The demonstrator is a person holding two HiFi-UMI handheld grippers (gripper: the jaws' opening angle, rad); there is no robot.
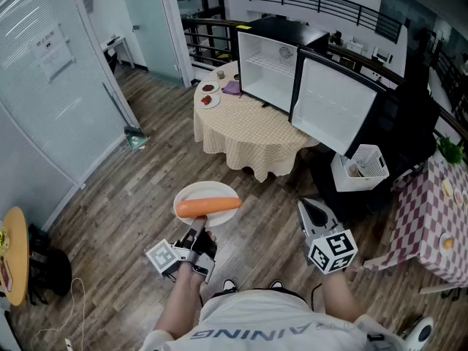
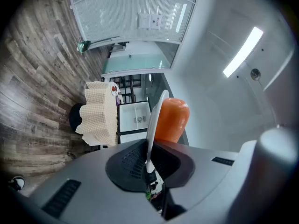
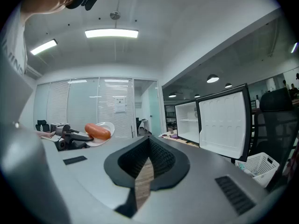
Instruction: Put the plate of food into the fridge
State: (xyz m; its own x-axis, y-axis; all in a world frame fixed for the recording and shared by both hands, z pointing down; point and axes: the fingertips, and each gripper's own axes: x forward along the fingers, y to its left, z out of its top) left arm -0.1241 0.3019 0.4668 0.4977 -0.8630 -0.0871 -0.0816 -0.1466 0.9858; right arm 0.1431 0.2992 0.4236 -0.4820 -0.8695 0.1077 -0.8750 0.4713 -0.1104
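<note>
A white plate (image 1: 191,194) carries a long orange piece of food (image 1: 208,206). My left gripper (image 1: 199,230) is shut on the plate's near rim and holds it level above the wooden floor. In the left gripper view the plate (image 2: 154,120) shows edge-on between the pads, with the orange food (image 2: 171,119) beside it. The small fridge (image 1: 272,63) stands on the round table ahead, its door (image 1: 333,107) swung wide and its white shelves bare. My right gripper (image 1: 313,209) hangs shut and holds nothing; from it I see the fridge (image 3: 188,121) and the plate (image 3: 105,127).
The round table (image 1: 248,136) has a beige cloth; two small dishes (image 1: 209,93) and a purple item (image 1: 232,88) lie beside the fridge. A white basket (image 1: 363,167) sits below the open door. A checked-cloth table (image 1: 428,218) is at the right, a glass partition (image 1: 44,86) at the left.
</note>
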